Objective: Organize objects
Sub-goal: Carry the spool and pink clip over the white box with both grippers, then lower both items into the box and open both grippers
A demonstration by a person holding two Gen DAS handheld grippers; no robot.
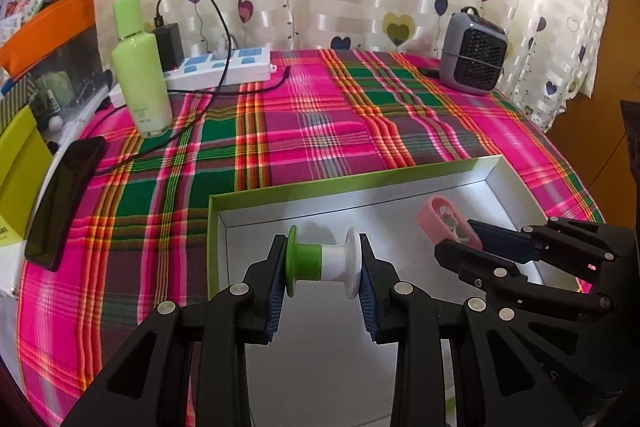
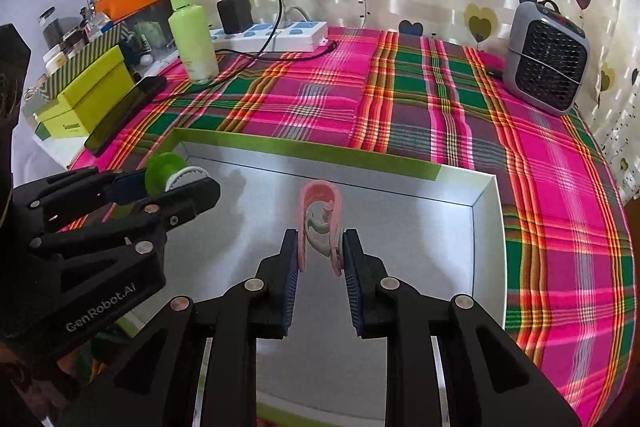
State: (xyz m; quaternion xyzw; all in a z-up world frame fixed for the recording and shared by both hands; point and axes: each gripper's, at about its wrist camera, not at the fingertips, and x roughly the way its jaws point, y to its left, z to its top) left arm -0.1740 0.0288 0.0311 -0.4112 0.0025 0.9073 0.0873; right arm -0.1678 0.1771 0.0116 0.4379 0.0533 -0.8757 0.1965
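Currently, green-white spool [image 1: 323, 262] clamped endwise by left gripper [image 1: 323, 279], pink clip [image 2: 320, 223] pinched by right gripper [image 2: 320, 267], both over box [image 1: 360, 179]. Risk: spool rolling once released; grippers colliding, being close together.

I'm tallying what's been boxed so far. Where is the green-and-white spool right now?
The spool is clamped end to end in the left gripper, above the box, left of the right gripper's pink clip.

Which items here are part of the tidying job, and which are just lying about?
In play:
- green and white spool, clamped in the left hand-held gripper
- pink clip, clamped in the right hand-held gripper
- open green-rimmed box beneath both

Lying about:
- green bottle
- power strip with black charger
- phone
- small grey heater
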